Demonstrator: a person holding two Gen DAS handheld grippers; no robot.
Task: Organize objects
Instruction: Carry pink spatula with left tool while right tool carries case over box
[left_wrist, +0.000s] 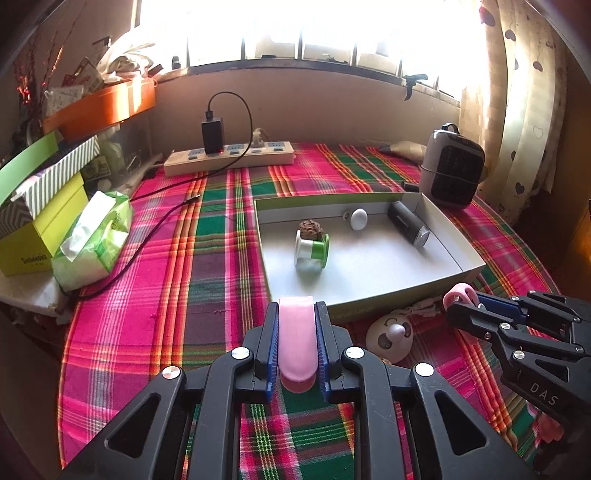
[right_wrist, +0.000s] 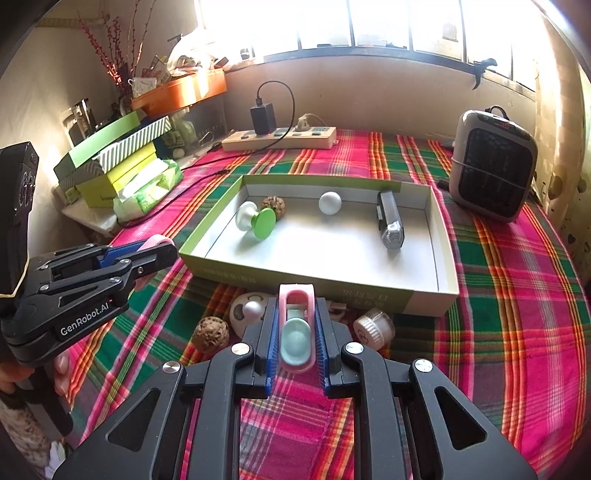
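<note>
While both grippers hover over the plaid tabletop before the shallow box, the left gripper has its jaws clamped on a smooth pink case; the right gripper has its jaws closed on a pink holder with a mint insert.

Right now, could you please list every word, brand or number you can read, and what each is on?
"GenRobot.AI": on the left gripper.
"DAS": on the right gripper.
Print on the yellow box: too blurred to read.
Print on the tray front wall: too faint.
Heater display: unreadable.
</note>
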